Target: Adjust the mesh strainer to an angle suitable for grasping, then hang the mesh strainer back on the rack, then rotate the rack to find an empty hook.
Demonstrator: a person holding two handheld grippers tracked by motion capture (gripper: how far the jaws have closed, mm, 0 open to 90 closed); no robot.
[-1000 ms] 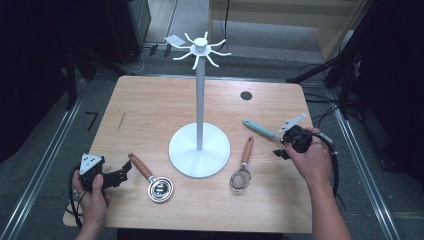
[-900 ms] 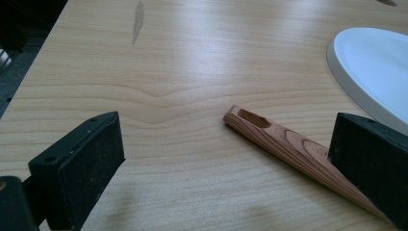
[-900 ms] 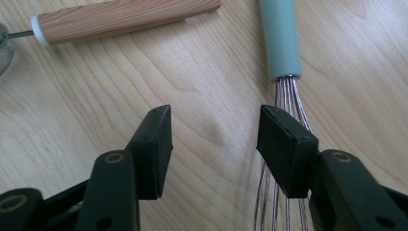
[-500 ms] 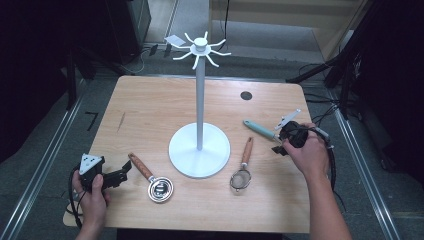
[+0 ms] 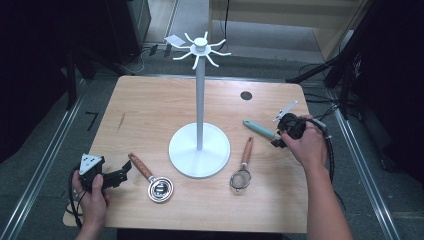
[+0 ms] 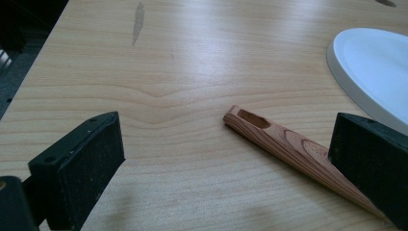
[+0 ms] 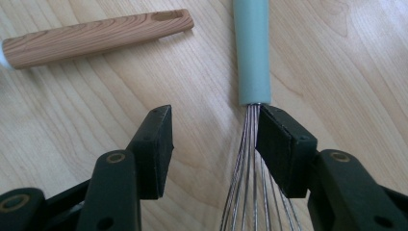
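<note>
Currently the whisk (image 7: 252, 62) lies near the table's (image 5: 150, 105) right edge, teal handle pointing away from the right gripper (image 7: 214, 144). Its jaws stand apart, astride the wires just below the handle, unclamped. The left gripper (image 6: 226, 163) stands wide beside the wooden-handled scoop (image 6: 288, 149).

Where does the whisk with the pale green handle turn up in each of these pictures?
High view: whisk lies at the table's right, its wire end under the right gripper.
Left gripper view: not in it.
Right gripper view: top centre, handle pointing up, wires by the right jaw.
Shared landmark: the strainer's wooden handle beside it.
</note>
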